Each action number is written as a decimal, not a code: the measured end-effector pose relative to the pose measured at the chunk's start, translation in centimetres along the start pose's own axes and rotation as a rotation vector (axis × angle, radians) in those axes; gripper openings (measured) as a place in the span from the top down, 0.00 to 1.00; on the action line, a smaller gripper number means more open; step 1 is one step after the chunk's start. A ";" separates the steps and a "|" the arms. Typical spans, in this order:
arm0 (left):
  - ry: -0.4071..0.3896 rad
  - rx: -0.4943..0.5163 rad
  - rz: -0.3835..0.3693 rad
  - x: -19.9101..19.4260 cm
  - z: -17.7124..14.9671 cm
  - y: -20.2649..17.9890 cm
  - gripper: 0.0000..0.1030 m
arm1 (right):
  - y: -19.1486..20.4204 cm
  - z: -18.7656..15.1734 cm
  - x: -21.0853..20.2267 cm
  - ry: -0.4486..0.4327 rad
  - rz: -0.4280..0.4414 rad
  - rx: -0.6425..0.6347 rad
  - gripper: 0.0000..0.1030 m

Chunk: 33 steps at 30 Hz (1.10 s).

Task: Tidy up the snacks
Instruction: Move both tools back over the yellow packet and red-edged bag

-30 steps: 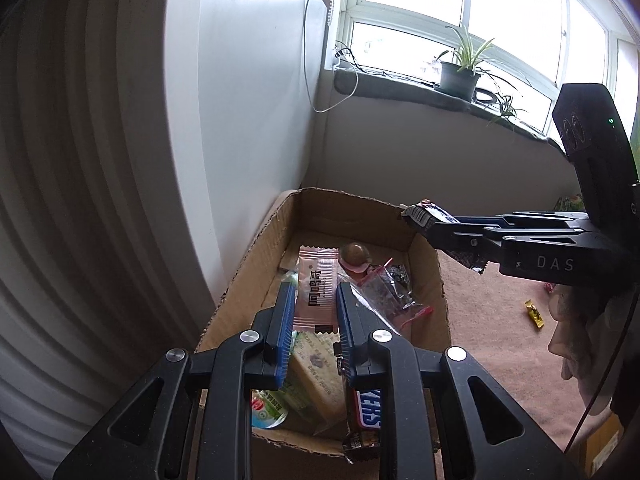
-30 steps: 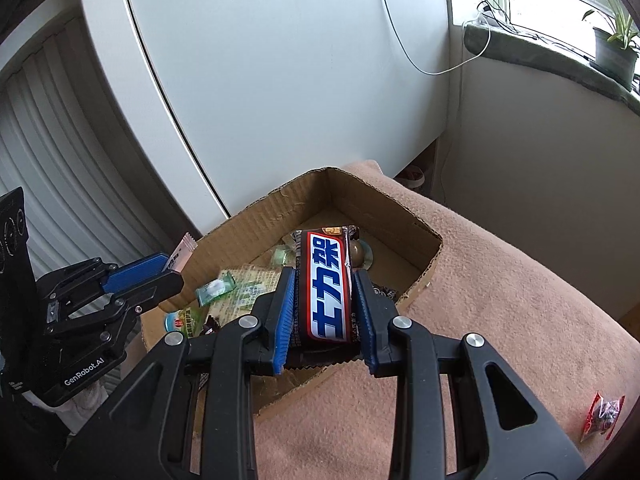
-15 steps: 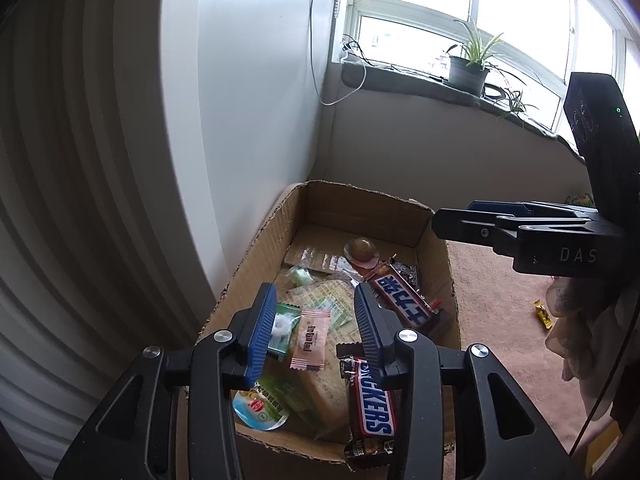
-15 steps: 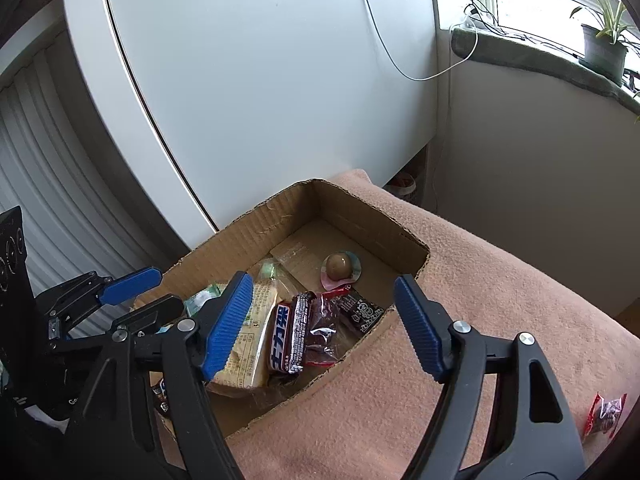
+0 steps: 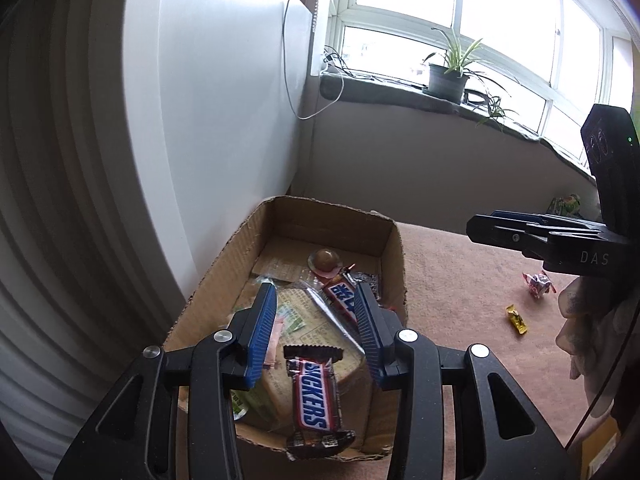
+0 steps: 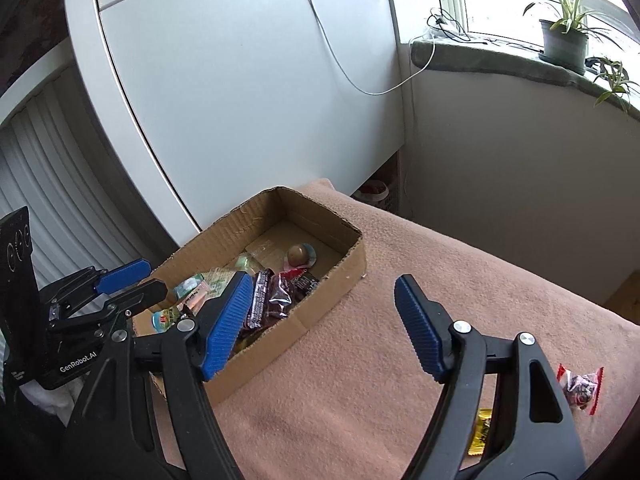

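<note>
Right wrist view: the right hand-held gripper (image 6: 324, 326) and left hand-held gripper (image 5: 316, 338) both have jaws apart, empty, just opened. Snacks fill the cardboard box (image 6: 340, 280); next, probably reaching the red candy (image 6: 582, 388) and yellow candy (image 6: 480, 430) on the blanket (image 6: 400, 360).

Window: multi-pane window (image 5: 452, 20) across the upper right of the left wrist view; bright daylight
Sill: dark ledge (image 5: 400, 94) beneath the panes; potted plant (image 5: 448, 78) on it
Cabinet: tall white panel (image 6: 248, 92) in the centre of the right wrist view; thin white cable (image 6: 360, 80) hanging down its face
Left edge: ribbed grey blinds (image 5: 52, 200)
Surface: pinkish-brown blanket (image 6: 400, 320) across the lower right
</note>
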<state>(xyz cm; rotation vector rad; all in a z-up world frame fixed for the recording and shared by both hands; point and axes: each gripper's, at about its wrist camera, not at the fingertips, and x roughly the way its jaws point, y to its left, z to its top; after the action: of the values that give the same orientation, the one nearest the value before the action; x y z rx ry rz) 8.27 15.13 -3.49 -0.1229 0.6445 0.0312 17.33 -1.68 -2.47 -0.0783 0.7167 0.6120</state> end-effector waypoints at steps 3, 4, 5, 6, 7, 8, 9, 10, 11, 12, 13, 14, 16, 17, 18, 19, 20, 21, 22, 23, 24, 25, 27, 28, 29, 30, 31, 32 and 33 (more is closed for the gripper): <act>-0.005 0.014 -0.016 -0.1 0.0 -1.5 0.62 | -1.5 -0.8 -1.7 -0.018 -0.006 0.018 0.26; -0.006 0.018 -0.024 -0.1 0.0 -1.9 0.62 | -2.1 -1.1 -2.3 -0.025 -0.010 0.026 0.26; -0.006 0.023 -0.032 -0.1 0.0 -2.5 0.62 | -2.7 -1.4 -2.9 -0.034 -0.015 0.035 0.26; -0.006 0.029 -0.039 0.0 0.0 -3.0 0.62 | -3.3 -1.8 -3.5 -0.045 -0.021 0.042 0.26; -0.005 0.033 -0.048 0.1 0.0 -3.5 0.62 | -3.9 -2.2 -4.1 -0.059 -0.031 0.048 0.26; -0.002 0.036 -0.060 0.2 0.0 -4.1 0.62 | -4.6 -2.5 -4.6 -0.075 -0.042 0.053 0.26; 0.000 0.040 -0.070 0.3 -0.1 -4.6 0.62 | -5.3 -2.9 -5.2 -0.091 -0.054 0.057 0.26; 0.003 0.045 -0.081 0.5 -0.1 -5.3 0.62 | -6.0 -3.3 -5.7 -0.103 -0.067 0.062 0.26; 0.006 0.049 -0.092 0.7 -0.1 -5.9 0.62 | -6.7 -3.7 -6.2 -0.110 -0.081 0.071 0.26; 0.010 0.055 -0.104 0.8 -0.2 -6.5 0.62 | -7.5 -4.0 -6.6 -0.114 -0.088 0.084 0.26; 0.014 0.063 -0.114 1.0 -0.3 -7.2 0.62 | -8.4 -4.4 -7.2 -0.121 -0.093 0.099 0.26; 0.017 0.071 -0.123 1.1 -0.4 -7.9 0.62 | -9.2 -4.8 -7.7 -0.128 -0.101 0.114 0.26; 0.028 0.089 -0.144 1.5 -0.5 -9.2 0.62 | -10.8 -5.6 -8.7 -0.134 -0.120 0.143 0.26; 0.032 0.095 -0.154 1.7 -0.5 -9.8 0.62 | -11.6 -6.0 -9.1 -0.135 -0.125 0.159 0.26; 0.039 0.098 -0.164 1.9 -0.6 -10.4 0.62 | -12.5 -6.4 -9.5 -0.133 -0.130 0.178 0.26; 0.044 0.100 -0.175 2.1 -0.7 -11.0 0.62 | -13.5 -6.7 -9.9 -0.124 -0.135 0.200 0.26; 0.049 0.103 -0.187 2.3 -0.8 -11.7 0.62 | -14.4 -7.0 -10.1 -0.115 -0.144 0.220 0.26; 0.055 0.107 -0.197 2.5 -0.9 -12.3 0.62 | -15.3 -7.4 -10.5 -0.108 -0.153 0.239 0.26; 0.062 0.111 -0.207 2.7 -1.0 -13.0 0.62 | -16.2 -7.7 -10.7 -0.104 -0.163 0.258 0.26; 0.069 0.115 -0.215 3.0 -1.1 -13.6 0.62 | -17.0 -8.0 -11.0 -0.100 -0.171 0.274 0.26; 0.077 0.119 -0.225 3.2 -1.3 -14.3 0.62 | -17.7 -8.3 -11.2 -0.093 -0.176 0.289 0.26; 0.085 0.123 -0.233 3.5 -1.4 -14.9 0.62 | -18.5 -8.6 -11.4 -0.086 -0.177 0.306 0.26; 0.102 0.128 -0.249 4.0 -1.8 -16.0 0.62 | -19.9 -9.1 -11.5 -0.075 -0.182 0.336 0.26; 0.111 0.130 -0.256 4.2 -1.9 -16.5 0.62 | -20.5 -9.4 -11.4 -0.068 -0.186 0.347 0.26; 0.120 0.133 -0.262 4.5 -2.0 -16.9 0.62 | -21.0 -9.6 -11.4 -0.062 -0.189 0.355 0.26; 0.128 0.135 -0.267 4.8 -2.2 -17.3 0.62 | -21.4 -9.9 -11.3 -0.057 -0.188 0.361 0.26; 0.136 0.137 -0.269 5.0 -2.3 -17.7 0.62 | -21.9 -10.1 -11.2 -0.052 -0.186 0.367 0.26; 0.143 0.141 -0.270 5.3 -2.4 -18.1 0.62 | -22.2 -10.3 -11.0 -0.046 -0.188 0.370 0.26; 0.150 0.144 -0.269 5.6 -2.4 -18.5 0.62 | -22.6 -10.6 -10.9 -0.040 -0.191 0.371 0.26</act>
<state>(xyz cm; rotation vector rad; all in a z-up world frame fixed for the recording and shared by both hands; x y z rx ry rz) 12.52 -3.57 -6.83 -0.0728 0.7730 -0.2857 17.08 -28.55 -6.62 0.2068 0.7639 0.2910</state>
